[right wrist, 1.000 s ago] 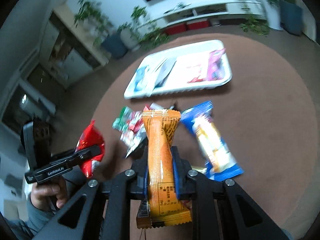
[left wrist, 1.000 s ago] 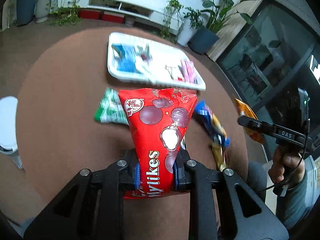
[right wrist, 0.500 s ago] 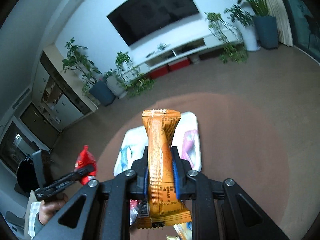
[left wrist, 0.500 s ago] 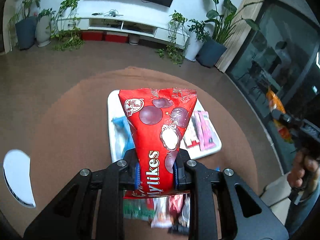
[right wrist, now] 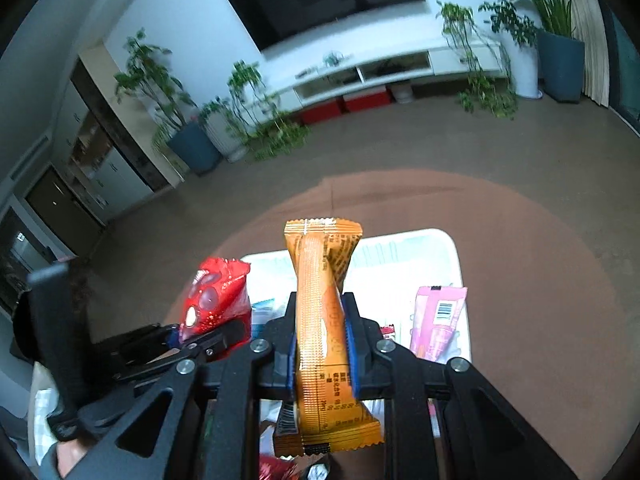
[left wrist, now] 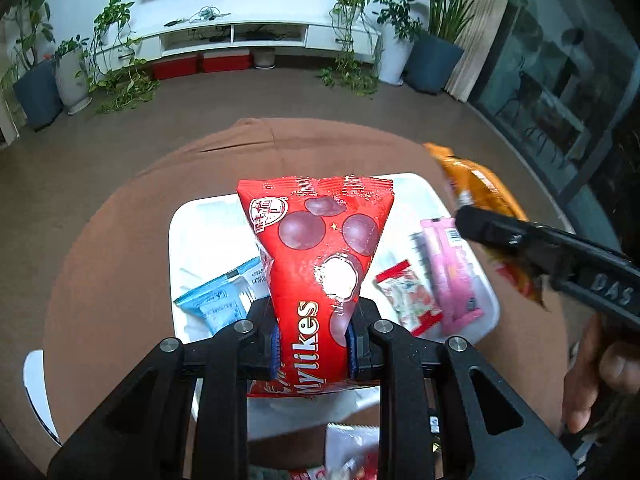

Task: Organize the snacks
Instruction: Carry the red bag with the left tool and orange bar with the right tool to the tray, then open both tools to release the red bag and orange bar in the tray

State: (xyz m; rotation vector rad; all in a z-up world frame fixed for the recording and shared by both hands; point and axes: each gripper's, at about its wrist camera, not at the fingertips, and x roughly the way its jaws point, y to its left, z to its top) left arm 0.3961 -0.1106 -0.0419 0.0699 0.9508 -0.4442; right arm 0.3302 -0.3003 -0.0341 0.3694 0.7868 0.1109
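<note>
My left gripper (left wrist: 313, 350) is shut on a red Mylikes snack bag (left wrist: 316, 264), held upright over the white tray (left wrist: 182, 236). In the right wrist view the same red bag (right wrist: 214, 300) shows at the left in that gripper. My right gripper (right wrist: 322, 356) is shut on an orange snack bar (right wrist: 322, 320), also above the white tray (right wrist: 450, 252). From the left wrist view the orange bar (left wrist: 476, 188) hangs at the tray's right side. The tray holds a light blue packet (left wrist: 218, 300), a red-and-white candy packet (left wrist: 408, 300) and a pink packet (left wrist: 450, 268).
The tray lies on a round brown table (left wrist: 120, 240). Loose snack packets (left wrist: 352, 452) lie on the table just before the tray. A white chair edge (left wrist: 34, 384) shows at the left. A person's hand (left wrist: 592, 376) grips the right tool's handle. Potted plants and a TV bench stand beyond.
Both grippers have carried their snacks forward from the loose pile to above the white tray. The tray now lies right under the held packets, and the right gripper has come close beside the left.
</note>
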